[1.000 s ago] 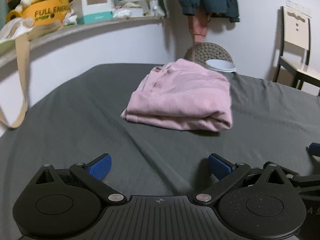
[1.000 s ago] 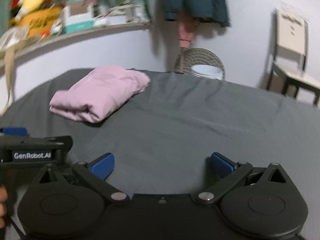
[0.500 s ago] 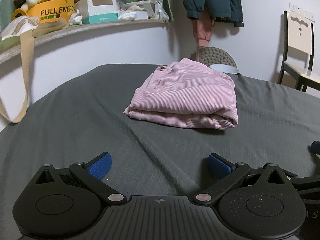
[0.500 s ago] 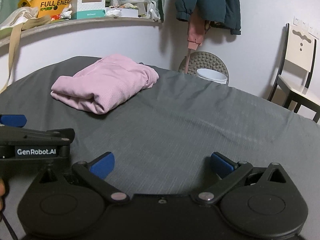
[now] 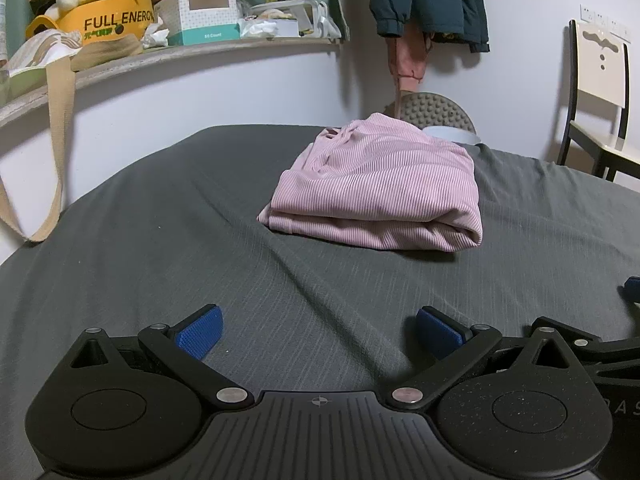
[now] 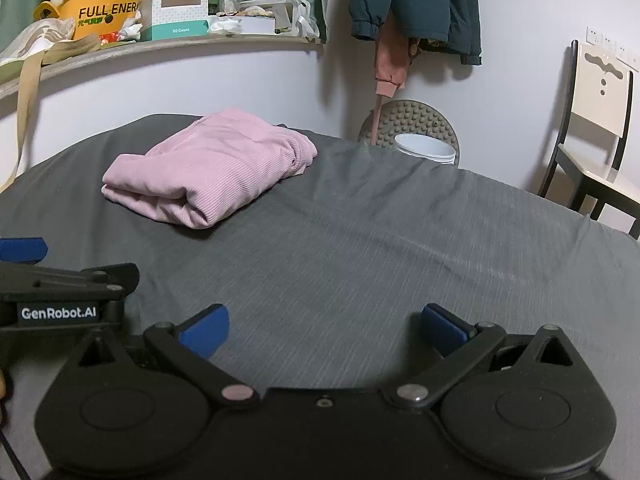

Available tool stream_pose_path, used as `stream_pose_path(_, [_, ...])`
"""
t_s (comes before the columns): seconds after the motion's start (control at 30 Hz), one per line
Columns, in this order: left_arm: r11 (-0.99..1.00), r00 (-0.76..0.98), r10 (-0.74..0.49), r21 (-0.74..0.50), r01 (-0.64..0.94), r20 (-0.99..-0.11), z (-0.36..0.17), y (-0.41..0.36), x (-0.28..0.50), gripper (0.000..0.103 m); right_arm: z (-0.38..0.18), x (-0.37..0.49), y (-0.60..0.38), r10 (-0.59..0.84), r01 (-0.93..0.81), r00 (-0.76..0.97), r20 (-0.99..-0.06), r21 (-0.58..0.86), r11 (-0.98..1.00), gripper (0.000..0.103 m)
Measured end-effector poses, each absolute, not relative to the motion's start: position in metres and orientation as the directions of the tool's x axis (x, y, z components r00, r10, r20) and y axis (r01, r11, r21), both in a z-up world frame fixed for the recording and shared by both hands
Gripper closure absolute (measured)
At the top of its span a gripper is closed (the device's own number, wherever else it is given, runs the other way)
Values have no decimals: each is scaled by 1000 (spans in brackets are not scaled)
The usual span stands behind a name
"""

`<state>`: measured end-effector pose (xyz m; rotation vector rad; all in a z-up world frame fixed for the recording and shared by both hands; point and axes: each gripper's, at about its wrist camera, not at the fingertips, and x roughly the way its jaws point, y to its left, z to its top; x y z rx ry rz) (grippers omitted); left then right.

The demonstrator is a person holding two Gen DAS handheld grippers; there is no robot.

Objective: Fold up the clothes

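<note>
- My left gripper (image 5: 318, 330) is spread wide, its blue pads (image 5: 199, 330) holding nothing and hanging just over the grey sheet (image 5: 160, 240).
- My right gripper (image 6: 324, 330) is just as wide and also empty; the two sit side by side, with the left one's body showing at the left edge of the right view.
- Right in front of both, the sheet is bare, with a few shallow creases, so I have open room ahead and to the right.
- The folded pink top (image 5: 380, 192) lies farther out on the sheet, ahead of my left gripper and off to the far left of my right one, well apart from both.
- Past the far edge of the sheet stand a white bucket (image 6: 425, 148) and the wall; a chair (image 6: 596, 128) is at far right.
- A cluttered shelf (image 5: 180, 54) runs along the far left wall.
</note>
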<state>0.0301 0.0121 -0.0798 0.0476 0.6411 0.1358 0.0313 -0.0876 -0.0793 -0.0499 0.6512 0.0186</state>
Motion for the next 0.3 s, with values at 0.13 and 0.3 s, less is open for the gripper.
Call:
stream_pose_path(0.13, [990, 794, 141, 86, -111, -591, -80, 12, 30, 0, -79, 31, -88, 2, -33, 795, -607, -40, 999, 0])
stream_pose_path(0.3, [990, 795, 141, 86, -112, -590, -81, 11, 29, 0, -79, 31, -88, 2, -33, 795, -607, -41, 999, 0])
